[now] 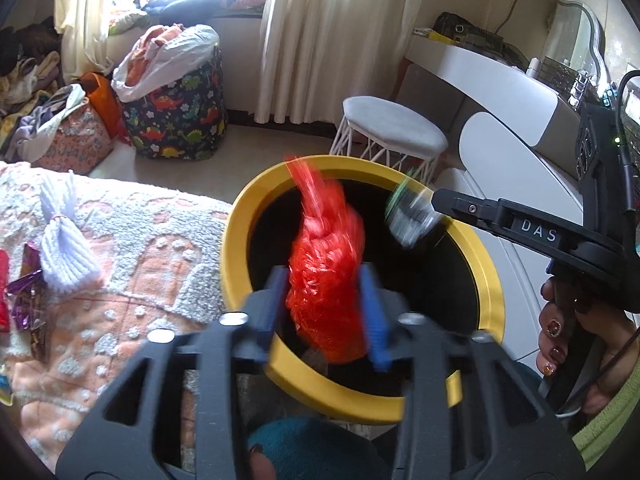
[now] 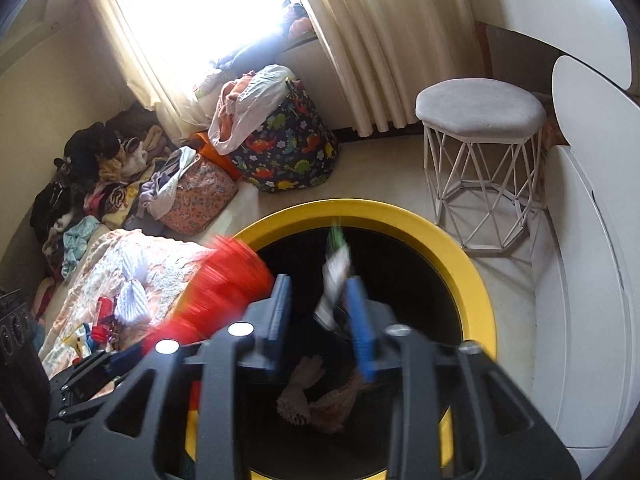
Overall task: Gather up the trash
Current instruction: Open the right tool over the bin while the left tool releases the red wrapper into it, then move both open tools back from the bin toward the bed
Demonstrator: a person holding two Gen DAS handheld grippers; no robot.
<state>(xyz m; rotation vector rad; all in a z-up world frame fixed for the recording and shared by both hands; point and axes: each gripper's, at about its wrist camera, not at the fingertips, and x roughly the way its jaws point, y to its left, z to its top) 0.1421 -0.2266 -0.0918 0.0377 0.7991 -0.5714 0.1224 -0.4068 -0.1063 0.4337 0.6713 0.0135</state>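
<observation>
A yellow-rimmed bin [image 1: 240, 216] with a dark inside stands beside the bed. My left gripper [image 1: 326, 312] is over its near rim, with a crumpled red plastic bag [image 1: 326, 264] between its blue fingers, blurred; the jaws look parted. My right gripper [image 2: 320, 312] is over the bin [image 2: 476, 280] with jaws parted; a blurred white and green wrapper [image 2: 334, 276] hangs against the right finger. It also shows in the left wrist view [image 1: 408, 216]. The red bag shows in the right wrist view [image 2: 224, 284]. Brown trash [image 2: 320, 400] lies in the bin.
The bed with a pink and grey blanket [image 1: 132, 264] holds a white knit bow [image 1: 64, 248], a purple wrapper [image 1: 28, 300] and small red items [image 2: 102, 316]. A white stool [image 2: 480, 152], a white vanity [image 1: 500, 92], a dinosaur-print bag [image 1: 176, 112] and clothes piles [image 2: 100, 184] surround the bin.
</observation>
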